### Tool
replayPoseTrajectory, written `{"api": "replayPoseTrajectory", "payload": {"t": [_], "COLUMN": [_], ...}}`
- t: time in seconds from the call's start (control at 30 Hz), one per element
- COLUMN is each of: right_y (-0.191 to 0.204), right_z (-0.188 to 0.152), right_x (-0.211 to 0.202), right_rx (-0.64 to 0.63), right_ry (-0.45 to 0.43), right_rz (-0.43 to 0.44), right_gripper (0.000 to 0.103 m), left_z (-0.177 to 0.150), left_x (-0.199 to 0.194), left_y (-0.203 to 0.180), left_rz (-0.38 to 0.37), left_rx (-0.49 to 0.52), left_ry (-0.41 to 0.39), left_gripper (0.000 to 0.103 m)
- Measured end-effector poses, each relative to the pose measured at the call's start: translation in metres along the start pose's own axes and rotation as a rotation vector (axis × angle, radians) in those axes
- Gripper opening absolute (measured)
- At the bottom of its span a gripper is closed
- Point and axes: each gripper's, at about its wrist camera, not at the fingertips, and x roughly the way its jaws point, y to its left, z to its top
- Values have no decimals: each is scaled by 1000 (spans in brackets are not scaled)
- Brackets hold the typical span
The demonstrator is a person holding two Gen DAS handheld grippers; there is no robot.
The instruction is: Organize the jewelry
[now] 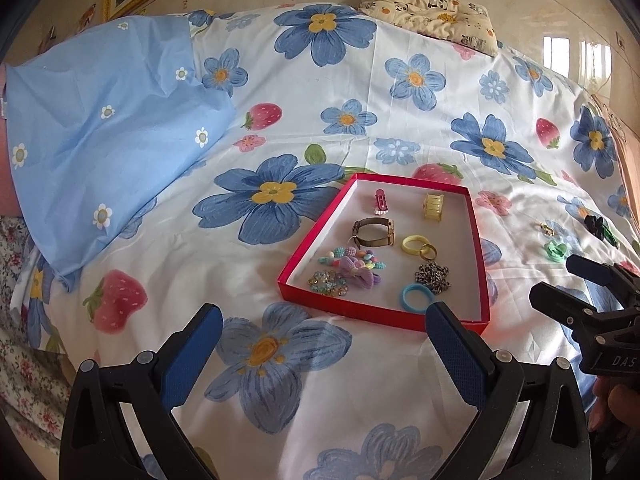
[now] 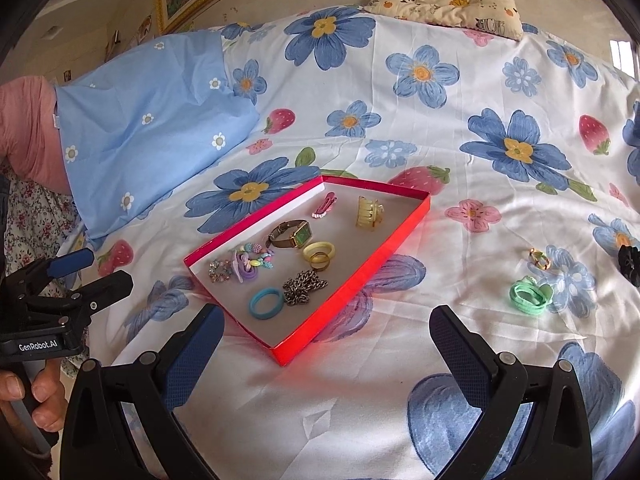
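Note:
A red tray (image 1: 384, 316) (image 2: 352, 280) lies on the flowered bed sheet. It holds a watch (image 1: 374, 232) (image 2: 290, 234), a blue ring (image 1: 416, 298) (image 2: 266, 303), a dark chain (image 1: 434, 276) (image 2: 304, 286), a yellow claw clip (image 1: 433, 207) (image 2: 369, 212), a pink clip and beaded pieces. To the right on the sheet lie a green hair tie (image 1: 556, 250) (image 2: 530, 295), a gold earring (image 1: 546, 228) (image 2: 539, 259) and a black hair piece (image 1: 596, 225) (image 2: 629, 262). My left gripper (image 1: 322, 320) (image 2: 86, 270) is open and empty before the tray. My right gripper (image 2: 326, 322) (image 1: 560, 284) is open and empty too.
A light blue pillow (image 1: 108, 136) (image 2: 152, 128) lies at the left. A panda-print cushion (image 1: 432, 12) (image 2: 448, 0) sits at the far edge of the bed. A framed picture hangs on the wall behind.

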Motion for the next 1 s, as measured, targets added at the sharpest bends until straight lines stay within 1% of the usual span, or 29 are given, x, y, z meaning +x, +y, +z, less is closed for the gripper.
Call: {"api": "replayPoseTrajectory", "payload": {"t": [1.0], "right_y": [8], "right_z": [-3], "right_x": [3], "right_rx": [-9], "right_ry": [14], "right_rz": [13], "right_gripper": [103], "left_z": [-1], "left_x": [6], "left_y": [-4], "left_rz": [-2], "left_rx": [14], "left_ry": [22], "left_gripper": [103]}}
